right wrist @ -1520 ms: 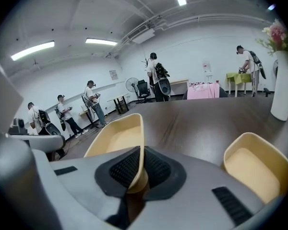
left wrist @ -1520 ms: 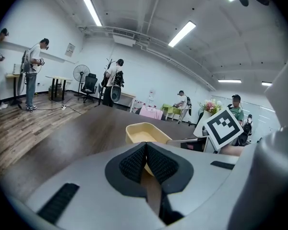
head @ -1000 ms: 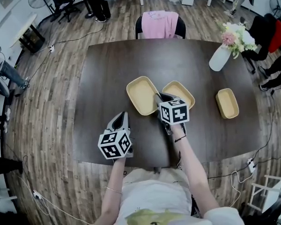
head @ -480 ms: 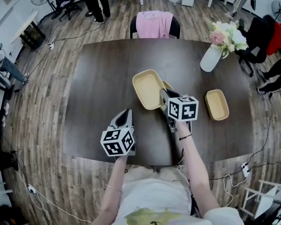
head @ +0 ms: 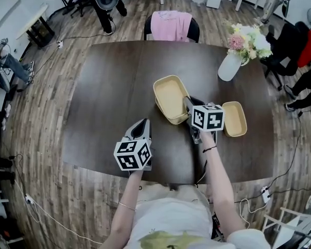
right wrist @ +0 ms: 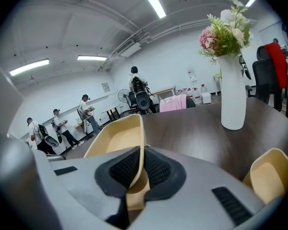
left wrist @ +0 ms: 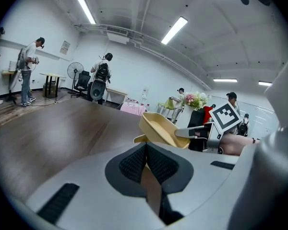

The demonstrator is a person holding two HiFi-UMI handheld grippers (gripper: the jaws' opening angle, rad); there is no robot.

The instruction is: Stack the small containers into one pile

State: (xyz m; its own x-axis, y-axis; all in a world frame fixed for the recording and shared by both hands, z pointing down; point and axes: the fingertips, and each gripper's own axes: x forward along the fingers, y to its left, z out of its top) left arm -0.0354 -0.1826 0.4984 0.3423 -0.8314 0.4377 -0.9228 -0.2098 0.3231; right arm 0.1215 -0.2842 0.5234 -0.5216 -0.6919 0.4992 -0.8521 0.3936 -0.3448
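My right gripper (head: pixel 188 104) is shut on the near rim of a tan oval container (head: pixel 171 93) and holds it tilted above the table. In the right gripper view the rim (right wrist: pixel 141 164) sits pinched between the black pads. A second container (head: pixel 165 116) lies right under the held one, with only its edge showing. The third container (head: pixel 234 119) rests on the table to the right, also seen low in the right gripper view (right wrist: pixel 269 176). My left gripper (head: pixel 141 126) hovers near the front of the table, shut and empty (left wrist: pixel 145 152).
The dark wooden table (head: pixel 109 87) carries a white vase with flowers (head: pixel 229 66) at the back right. A chair draped in pink cloth (head: pixel 170 25) stands at the far edge. People and fans are farther off in the room.
My right gripper has carried the held container to the right, from beside the second container to above it. The left gripper has stayed where it was.
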